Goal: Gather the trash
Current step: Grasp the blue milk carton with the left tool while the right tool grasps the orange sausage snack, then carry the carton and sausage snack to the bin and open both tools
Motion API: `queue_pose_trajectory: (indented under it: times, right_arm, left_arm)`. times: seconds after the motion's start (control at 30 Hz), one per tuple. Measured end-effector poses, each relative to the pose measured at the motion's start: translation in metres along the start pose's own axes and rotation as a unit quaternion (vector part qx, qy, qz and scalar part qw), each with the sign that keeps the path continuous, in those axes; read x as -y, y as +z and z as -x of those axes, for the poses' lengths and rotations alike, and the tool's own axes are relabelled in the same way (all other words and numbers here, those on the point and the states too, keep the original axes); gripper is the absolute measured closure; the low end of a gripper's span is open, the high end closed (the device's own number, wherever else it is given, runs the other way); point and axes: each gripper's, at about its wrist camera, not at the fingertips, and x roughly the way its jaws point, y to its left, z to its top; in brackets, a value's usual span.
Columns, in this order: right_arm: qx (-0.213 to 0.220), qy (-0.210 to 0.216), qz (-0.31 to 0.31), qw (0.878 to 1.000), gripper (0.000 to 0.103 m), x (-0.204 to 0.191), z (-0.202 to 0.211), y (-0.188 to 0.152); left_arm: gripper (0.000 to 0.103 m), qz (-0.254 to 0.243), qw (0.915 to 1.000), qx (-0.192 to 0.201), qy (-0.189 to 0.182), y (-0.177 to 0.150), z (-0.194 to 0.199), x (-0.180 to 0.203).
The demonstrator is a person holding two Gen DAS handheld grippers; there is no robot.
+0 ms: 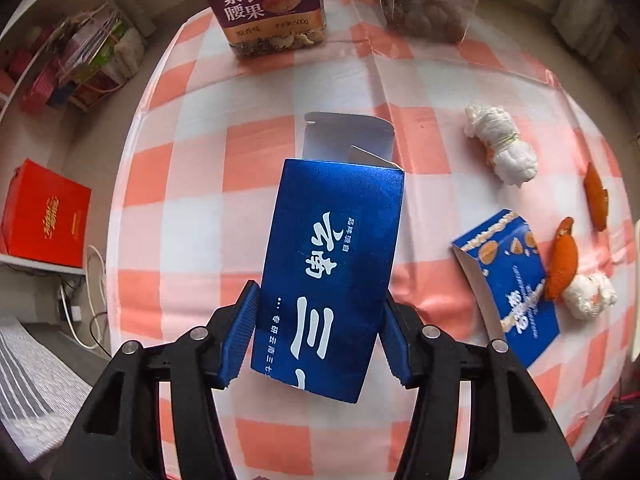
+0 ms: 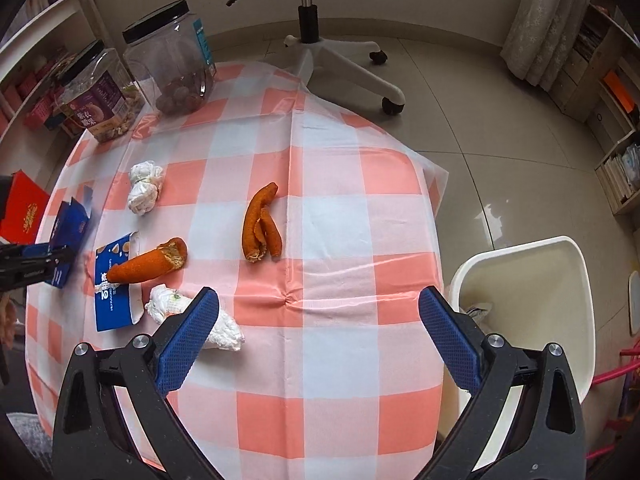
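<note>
My left gripper (image 1: 320, 296) is shut on an open dark blue carton (image 1: 332, 264), its pads pressed on the two long sides; the carton (image 2: 68, 236) also shows at the table's left edge in the right wrist view. My right gripper (image 2: 318, 292) is open over the checked tablecloth (image 2: 332, 200), with nothing between its fingers. Ahead of it lie a curled orange peel (image 2: 260, 224), a second peel (image 2: 152, 264) resting on a flattened blue wrapper (image 2: 114, 288), and two crumpled tissues (image 2: 146, 192) (image 2: 192, 316). A white bin (image 2: 532, 280) stands off the table's right side.
Two clear snack jars (image 2: 172, 60) (image 2: 100, 96) stand at the table's far left corner. An office chair base (image 2: 320, 40) is on the floor beyond the table. A red box (image 1: 44, 216) sits on a low shelf to the left.
</note>
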Motion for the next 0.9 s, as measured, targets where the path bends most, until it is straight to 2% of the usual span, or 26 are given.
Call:
queue_pose_trajectory:
  times: [0.07, 0.13, 0.2, 0.37, 0.43, 0.47, 0.5, 0.57, 0.63, 0.73, 0.9]
  right_arm:
    - [-0.009, 0.021, 0.001, 1.0, 0.007, -0.005, -0.008, 0.007]
    - [-0.013, 0.037, -0.009, 0.999, 0.007, -0.011, -0.018, 0.018]
    - [-0.023, 0.046, -0.026, 0.998, 0.008, -0.015, -0.032, 0.028]
    - [-0.043, 0.036, -0.027, 0.998, 0.027, -0.026, -0.073, 0.035]
    - [-0.037, 0.022, -0.013, 0.999, 0.041, -0.031, -0.08, 0.033]
    - [-0.025, 0.015, 0.001, 1.0, 0.057, -0.033, -0.078, 0.033]
    - [-0.024, 0.018, 0.013, 0.999, 0.077, -0.036, -0.077, 0.033]
    - [-0.023, 0.03, 0.015, 0.999, 0.081, -0.035, -0.071, 0.032]
    - [-0.024, 0.053, 0.01, 0.998, 0.083, -0.03, -0.064, 0.03]
    - [-0.022, 0.08, 0.005, 0.997, 0.083, -0.025, -0.047, 0.028]
    - [0.01, 0.119, 0.009, 0.993, 0.083, -0.033, 0.006, 0.021]
  left_arm:
    - [0.049, 0.053, 0.9977, 0.011, -0.041, -0.022, 0.027, 0.0]
    - [0.05, 0.118, 0.9883, 0.018, -0.095, -0.045, 0.058, -0.005]
    - [0.05, 0.151, 0.9785, 0.035, -0.136, -0.07, 0.088, 0.005]
    - [0.049, 0.188, 0.9647, 0.111, -0.148, -0.115, 0.135, 0.029]
    - [0.049, 0.197, 0.9604, 0.139, -0.139, -0.126, 0.134, 0.033]
    - [0.049, 0.195, 0.961, 0.144, -0.133, -0.126, 0.129, 0.032]
    - [0.049, 0.193, 0.9637, 0.14, -0.121, -0.128, 0.122, 0.033]
    - [0.049, 0.196, 0.9667, 0.117, -0.116, -0.126, 0.106, 0.025]
    - [0.049, 0.209, 0.9632, 0.112, -0.127, -0.125, 0.101, 0.017]
    - [0.049, 0.21, 0.9613, 0.131, -0.122, -0.125, 0.111, 0.014]
    - [0.049, 0.189, 0.9599, 0.169, -0.12, -0.128, 0.137, 0.022]
